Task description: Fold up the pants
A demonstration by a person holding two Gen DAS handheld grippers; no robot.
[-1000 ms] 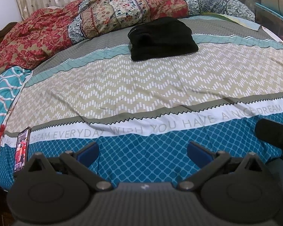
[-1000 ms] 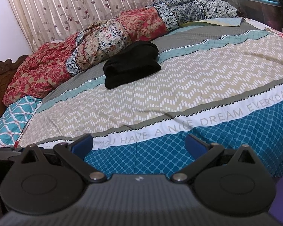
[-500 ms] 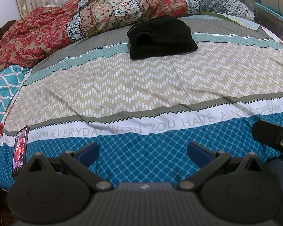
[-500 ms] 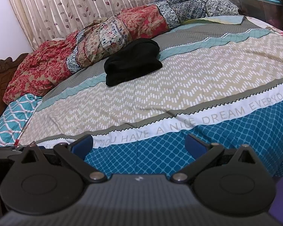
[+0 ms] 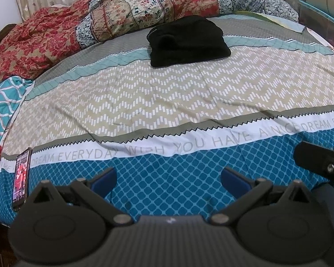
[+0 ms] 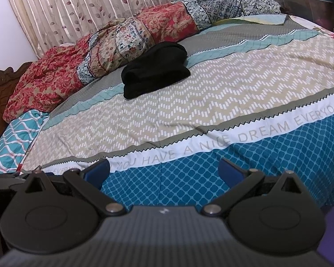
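Pants (image 5: pixel 187 41) lie folded into a thick black bundle toward the far edge of the bed (image 5: pixel 167 102).
They sit on the grey and pale-blue bands, just in front of the heaped quilt (image 5: pixel 144 11). Both grippers hang over the near edge, left gripper (image 5: pixel 168 181) and right gripper (image 6: pixel 163 173) spread wide and empty. A phone (image 5: pixel 21 175) lies at the near left corner.

Home bedroom: bed (image 5: pixel 167 102), quilt (image 5: pixel 144 15), curtains (image 6: pixel 89 6).

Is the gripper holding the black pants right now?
No, the black pants lie folded far up the bed, and the left gripper is wide open with only the bedspread between its fingers.
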